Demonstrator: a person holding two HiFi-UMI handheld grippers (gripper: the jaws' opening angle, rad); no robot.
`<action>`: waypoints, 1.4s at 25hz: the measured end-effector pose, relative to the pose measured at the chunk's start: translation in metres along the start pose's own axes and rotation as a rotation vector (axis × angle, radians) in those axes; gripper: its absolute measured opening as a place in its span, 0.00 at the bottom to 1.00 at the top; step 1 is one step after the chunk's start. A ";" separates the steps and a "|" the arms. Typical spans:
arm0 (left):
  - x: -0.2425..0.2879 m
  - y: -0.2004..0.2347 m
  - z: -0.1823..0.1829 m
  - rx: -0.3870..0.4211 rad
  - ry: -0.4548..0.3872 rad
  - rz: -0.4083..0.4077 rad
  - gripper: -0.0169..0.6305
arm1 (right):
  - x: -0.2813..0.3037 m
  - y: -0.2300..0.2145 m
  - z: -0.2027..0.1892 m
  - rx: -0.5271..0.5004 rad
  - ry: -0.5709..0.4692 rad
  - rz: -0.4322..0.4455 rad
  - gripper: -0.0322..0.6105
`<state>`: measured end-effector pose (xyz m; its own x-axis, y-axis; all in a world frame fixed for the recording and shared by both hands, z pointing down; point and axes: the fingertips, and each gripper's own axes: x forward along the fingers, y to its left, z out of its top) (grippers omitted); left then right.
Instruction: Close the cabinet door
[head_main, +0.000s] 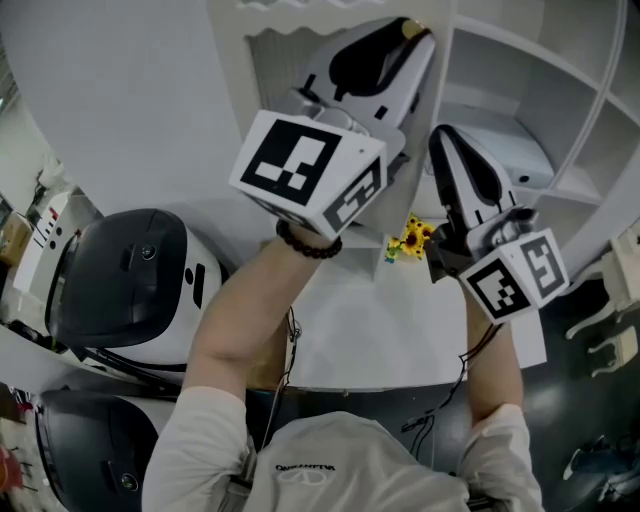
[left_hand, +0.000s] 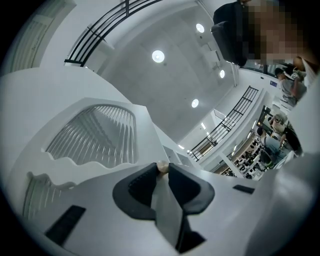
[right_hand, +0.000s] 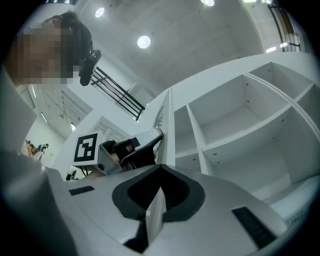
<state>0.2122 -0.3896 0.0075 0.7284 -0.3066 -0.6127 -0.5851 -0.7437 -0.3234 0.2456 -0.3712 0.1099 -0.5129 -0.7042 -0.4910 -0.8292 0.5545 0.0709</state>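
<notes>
The white cabinet door (head_main: 272, 62) has a ribbed glass panel (left_hand: 95, 135) and stands ajar at the left of the open shelves (right_hand: 240, 125). My left gripper (head_main: 405, 40) is raised to the door's free edge. It is shut on a small round pale knob (left_hand: 162, 167), which shows between the jaw tips. In the right gripper view the left gripper (right_hand: 156, 134) lies against the door's edge (right_hand: 169, 125). My right gripper (head_main: 442, 135) is held up just right of it, in front of the shelves. Its jaws are shut with nothing between them.
Two black-and-white machines (head_main: 130, 280) stand at the lower left. A small yellow flower toy (head_main: 412, 238) sits on the white counter (head_main: 360, 340) below the cabinet. A curved white frame (head_main: 610, 150) borders the shelves on the right. People stand in the hall (left_hand: 280, 130) behind.
</notes>
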 end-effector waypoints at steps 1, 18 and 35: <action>0.002 0.000 -0.001 0.009 0.003 0.005 0.15 | 0.000 -0.003 -0.001 0.003 0.000 -0.004 0.06; 0.034 0.013 -0.034 0.116 0.113 0.035 0.15 | 0.012 -0.029 -0.022 -0.002 0.023 -0.033 0.06; 0.053 0.029 -0.057 0.168 0.168 0.066 0.15 | 0.028 -0.052 -0.044 0.018 0.029 -0.053 0.06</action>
<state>0.2544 -0.4608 0.0064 0.7277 -0.4559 -0.5124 -0.6739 -0.6140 -0.4109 0.2641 -0.4393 0.1310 -0.4753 -0.7452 -0.4678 -0.8510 0.5243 0.0295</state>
